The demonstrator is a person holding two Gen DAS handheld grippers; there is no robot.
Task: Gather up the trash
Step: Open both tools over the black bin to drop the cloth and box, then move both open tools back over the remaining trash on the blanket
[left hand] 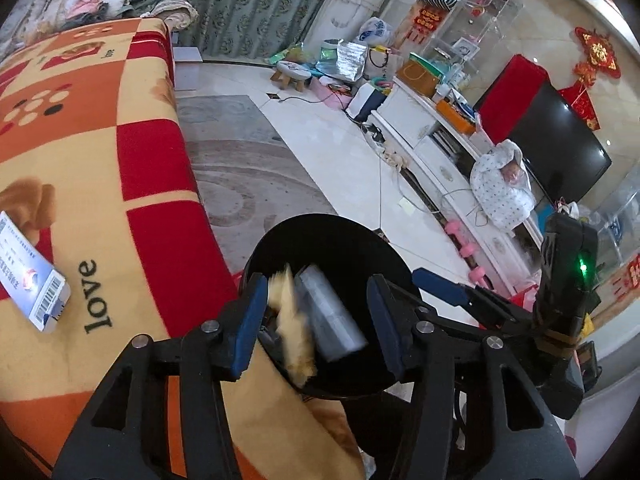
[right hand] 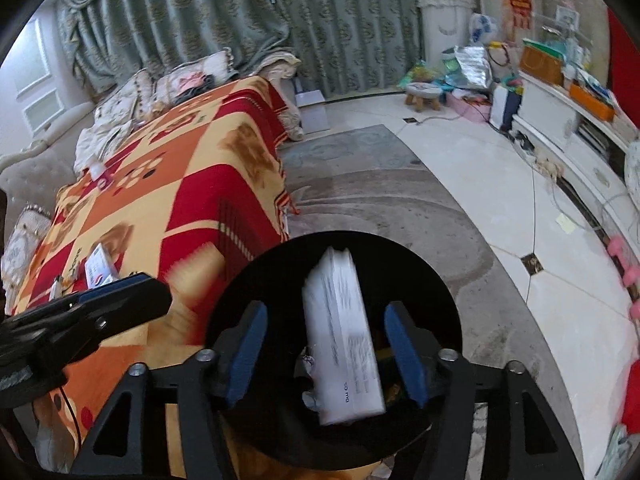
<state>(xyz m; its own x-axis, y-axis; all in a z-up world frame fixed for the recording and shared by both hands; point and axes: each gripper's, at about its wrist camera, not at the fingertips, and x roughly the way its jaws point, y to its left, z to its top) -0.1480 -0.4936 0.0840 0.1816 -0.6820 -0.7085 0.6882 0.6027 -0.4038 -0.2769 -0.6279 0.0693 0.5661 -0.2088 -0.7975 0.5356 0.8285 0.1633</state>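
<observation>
You have a round black bin (left hand: 320,236) standing on the floor against the near edge of the blanket. Over its mouth are a yellow scrap (left hand: 290,320) and a grey wrapped roll (left hand: 332,316), blurred, and a white printed box (right hand: 344,340). Another white box (left hand: 30,264) lies flat on the blanket, far left.

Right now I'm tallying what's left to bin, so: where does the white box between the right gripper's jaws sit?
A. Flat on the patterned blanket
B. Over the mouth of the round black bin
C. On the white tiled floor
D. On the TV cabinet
B: the blurred white box hangs loose between open jaws, framed by the round black bin.
</observation>
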